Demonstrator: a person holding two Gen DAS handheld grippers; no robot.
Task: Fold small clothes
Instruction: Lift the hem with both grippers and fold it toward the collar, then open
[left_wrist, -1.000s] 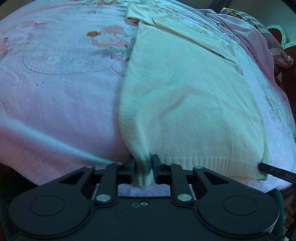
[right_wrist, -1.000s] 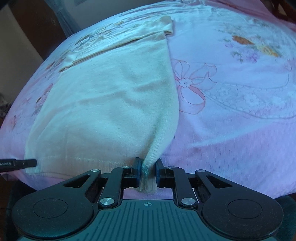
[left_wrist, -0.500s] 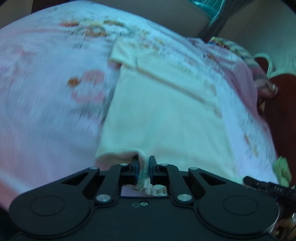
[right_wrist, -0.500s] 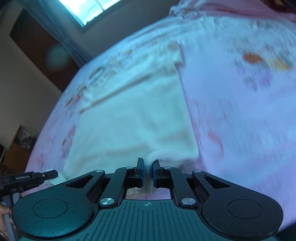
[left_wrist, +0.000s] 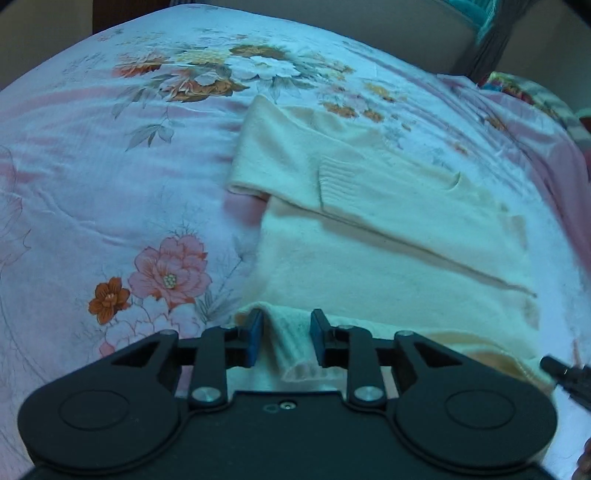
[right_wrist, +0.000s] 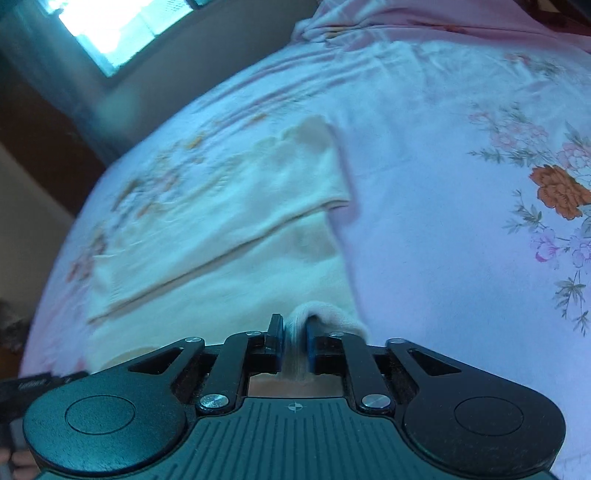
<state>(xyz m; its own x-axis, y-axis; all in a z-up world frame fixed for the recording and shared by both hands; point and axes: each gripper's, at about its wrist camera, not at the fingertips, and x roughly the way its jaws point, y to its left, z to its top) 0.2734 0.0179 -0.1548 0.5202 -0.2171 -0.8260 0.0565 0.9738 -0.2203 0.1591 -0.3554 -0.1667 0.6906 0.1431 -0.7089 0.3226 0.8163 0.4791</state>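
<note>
Cream knit sweater (left_wrist: 388, 236) lies on the floral bedspread (left_wrist: 110, 177), sleeves folded across its chest, and I have its hem doubled up toward them. My left gripper (left_wrist: 286, 338) has its fingers spread, with a ridge of ribbed hem standing loose between them; I judge that corner already released. My right gripper (right_wrist: 293, 341) is pinched tight on the other hem corner of the sweater (right_wrist: 221, 236). The risk, as I read it: with one corner free and the other held, any pull from my right would drag the fold askew or bunch the soft knit.
</note>
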